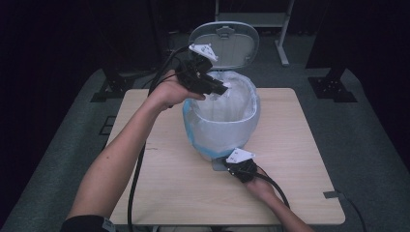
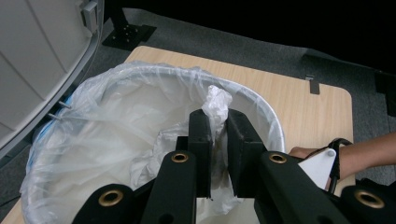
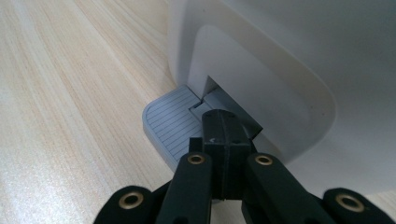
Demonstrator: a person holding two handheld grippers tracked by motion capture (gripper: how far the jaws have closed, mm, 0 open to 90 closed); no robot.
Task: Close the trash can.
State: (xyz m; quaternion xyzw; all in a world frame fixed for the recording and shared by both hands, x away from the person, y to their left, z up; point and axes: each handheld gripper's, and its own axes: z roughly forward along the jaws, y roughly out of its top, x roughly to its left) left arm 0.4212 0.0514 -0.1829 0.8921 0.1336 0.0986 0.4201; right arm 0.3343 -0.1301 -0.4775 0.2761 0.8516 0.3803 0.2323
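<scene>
A white pedal bin (image 1: 220,133) stands on the wooden table (image 1: 159,183) with its lid (image 1: 227,43) raised. A clear plastic liner bag (image 1: 227,106) hangs over its rim. My left gripper (image 1: 223,89) reaches over the bin's far left rim. In the left gripper view it (image 2: 219,123) is shut on a bunched fold of the bag (image 2: 217,98), held above the bin's rim (image 2: 268,114). My right gripper (image 1: 226,165) is at the bin's near base. In the right gripper view its shut tips (image 3: 224,123) rest on the grey ribbed pedal (image 3: 166,123) where it meets the bin's body (image 3: 280,70).
The bin sits near the table's middle, with bare wood to its left, right and front. A grey carpeted floor surrounds the table. Black stand feet (image 1: 333,87) and a metal frame (image 1: 283,48) stand beyond the far edge. A cable (image 1: 135,183) trails from the left gripper across the table.
</scene>
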